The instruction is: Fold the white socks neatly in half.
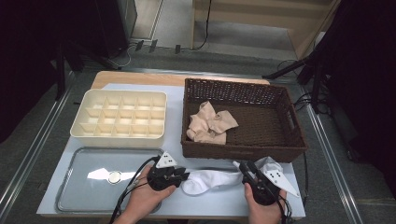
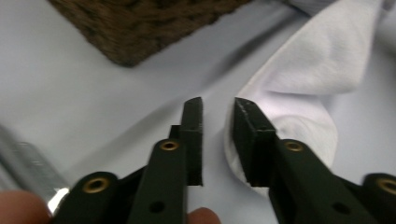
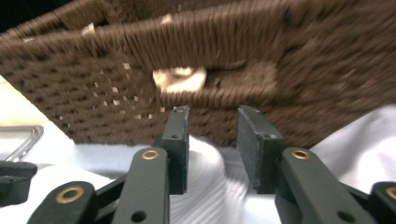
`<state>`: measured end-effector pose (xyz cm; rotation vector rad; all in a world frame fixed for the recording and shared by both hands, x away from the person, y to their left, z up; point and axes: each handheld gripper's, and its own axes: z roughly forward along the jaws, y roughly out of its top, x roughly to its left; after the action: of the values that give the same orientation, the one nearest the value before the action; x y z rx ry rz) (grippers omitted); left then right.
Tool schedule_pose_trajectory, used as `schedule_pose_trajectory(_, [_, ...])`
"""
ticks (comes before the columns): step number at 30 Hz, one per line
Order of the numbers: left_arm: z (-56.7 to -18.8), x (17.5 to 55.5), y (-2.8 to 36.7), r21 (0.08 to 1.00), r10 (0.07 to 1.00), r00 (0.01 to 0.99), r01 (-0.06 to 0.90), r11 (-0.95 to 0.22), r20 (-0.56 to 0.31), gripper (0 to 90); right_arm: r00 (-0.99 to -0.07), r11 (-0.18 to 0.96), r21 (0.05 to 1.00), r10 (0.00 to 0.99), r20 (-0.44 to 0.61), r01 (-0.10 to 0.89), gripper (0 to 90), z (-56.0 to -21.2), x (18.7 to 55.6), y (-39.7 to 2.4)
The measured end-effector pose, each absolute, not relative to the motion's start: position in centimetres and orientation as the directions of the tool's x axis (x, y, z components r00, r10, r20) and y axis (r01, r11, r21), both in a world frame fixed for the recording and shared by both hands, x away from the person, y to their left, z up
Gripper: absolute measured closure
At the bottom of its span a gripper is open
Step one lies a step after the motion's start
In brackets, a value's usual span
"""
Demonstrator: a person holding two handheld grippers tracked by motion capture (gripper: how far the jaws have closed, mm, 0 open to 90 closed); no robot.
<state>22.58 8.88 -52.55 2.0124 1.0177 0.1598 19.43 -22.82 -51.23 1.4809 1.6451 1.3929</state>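
A white sock [image 1: 210, 180] lies flat along the table's [image 1: 224, 200] near edge, just in front of the brown wicker basket [image 1: 289, 130], stretched between the two hand-held grippers. The left gripper [image 1: 183, 176], held in the person's left hand [image 1: 144, 196], points at the sock's rounded toe end; in the left gripper view its jaws stand a little apart over bare table, with the toe [image 2: 299, 121] just beside one jaw and nothing clamped between them. The right gripper [image 1: 246, 169], in the right hand [image 1: 261, 207], sits at the sock's other end near the table's near right corner; in the right gripper view its jaws are apart, with ribbed white fabric [image 3: 210, 186] bunched up between them, but the pads do not press on it. Inside the basket lies a crumpled beige cloth [image 1: 210, 123] toward its left side. A cream divided organiser [image 1: 119, 116] sits at the table's far left, and a metal tray [image 1: 79, 186] lies at the near left corner, just beside the left hand.
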Motion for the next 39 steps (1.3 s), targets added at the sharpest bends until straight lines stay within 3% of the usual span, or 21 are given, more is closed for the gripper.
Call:
schedule_pose_trajectory(8, [-51.8,20.7,9.7,0.780,0.699,0.660,0.579,-0.238,-0.276,60.5,-0.304,-0.118,0.935,0.926,0.225,0.334,63.8,-50.0,16.0,-23.5])
schedule_pose_trajectory(18, [-53.3,19.2,9.2,0.750,0.687,0.657,0.613,-0.249,-0.310,56.6,-0.428,-0.062,0.895,0.863,0.270,0.441,64.8,-52.4,12.7,-19.8])
schedule_pose_trajectory(23, [-53.5,19.2,8.8,0.735,0.683,0.659,0.625,-0.264,-0.316,64.6,-0.478,0.023,0.873,0.844,0.244,0.487,63.6,-54.0,13.1,-17.3])
schedule_pose_trajectory(27, [-53.4,19.3,8.7,0.728,0.676,0.663,0.630,-0.270,-0.323,76.1,-0.474,0.068,0.871,0.858,0.198,0.487,59.8,-54.8,13.9,-16.1])
schedule_pose_trajectory(30, [-53.3,19.3,8.5,0.729,0.660,0.676,0.625,-0.279,-0.327,84.8,-0.472,0.133,0.874,0.874,0.119,0.468,70.9,-55.1,14.3,-15.5])
schedule_pose_trajectory(33, [-53.1,19.3,8.5,0.727,0.646,0.686,0.624,-0.286,-0.335,86.8,-0.441,0.114,0.859,0.887,0.137,0.498,86.0,-54.4,14.7,-15.8])
schedule_pose_trajectory(39, [-51.8,19.6,9.8,0.708,0.618,0.695,0.640,-0.299,-0.368,87.4,-0.440,0.043,0.813,0.857,0.268,0.580,87.1,-51.9,13.6,-17.2])
